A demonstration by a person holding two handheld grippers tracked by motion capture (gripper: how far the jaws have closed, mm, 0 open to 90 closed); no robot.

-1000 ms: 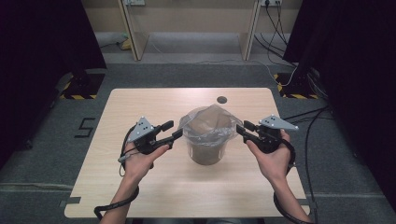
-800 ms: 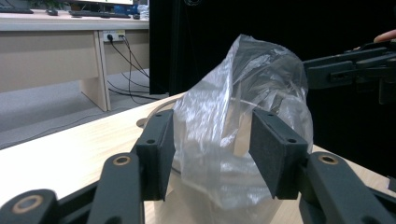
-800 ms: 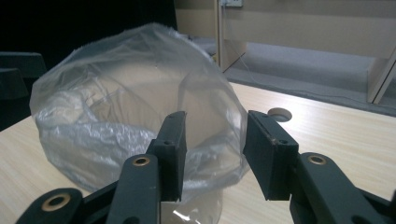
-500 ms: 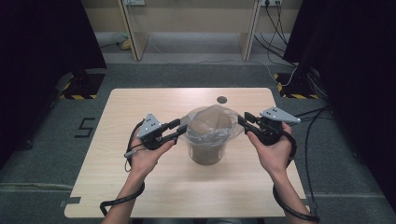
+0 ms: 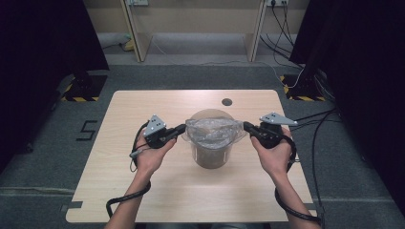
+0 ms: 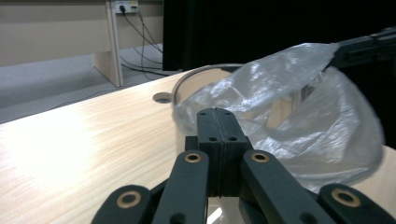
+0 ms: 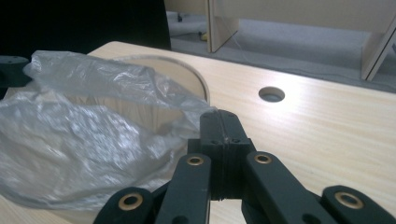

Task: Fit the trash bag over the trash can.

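The desk [image 5: 143,200] is a pale wood top with a small round cable hole [image 5: 227,101] near its far edge, and the round bin [image 5: 211,151] stands upright a little nearer than the middle of it, squarely between the two forearms. Draped over the bin's mouth is a clear plastic bag [image 5: 212,131], its film crumpled and only partly opened, sagging into the bin rather than folded down over the rim. The bag is stretched along a line that runs left to right across the desk, from one hand to the other, and that line is what the next move turns on: each side of the bag's mouth lies directly inward from the gripper holding it, so pulling the hands apart would widen the opening over the rim. The left hand-held gripper [image 5: 180,129] sits at the bin's left side with its jaws pressed together on the left edge of the bag; in the left gripper view the closed jaws [image 6: 217,122] meet the film right at their tips. The right hand-held gripper [image 5: 247,127] mirrors it on the bin's right side, jaws likewise pinched on the bag's right edge, seen in its own view [image 7: 219,125] with film bunched against the tips. Both hands stand about equally close to the bin, neither nearer.
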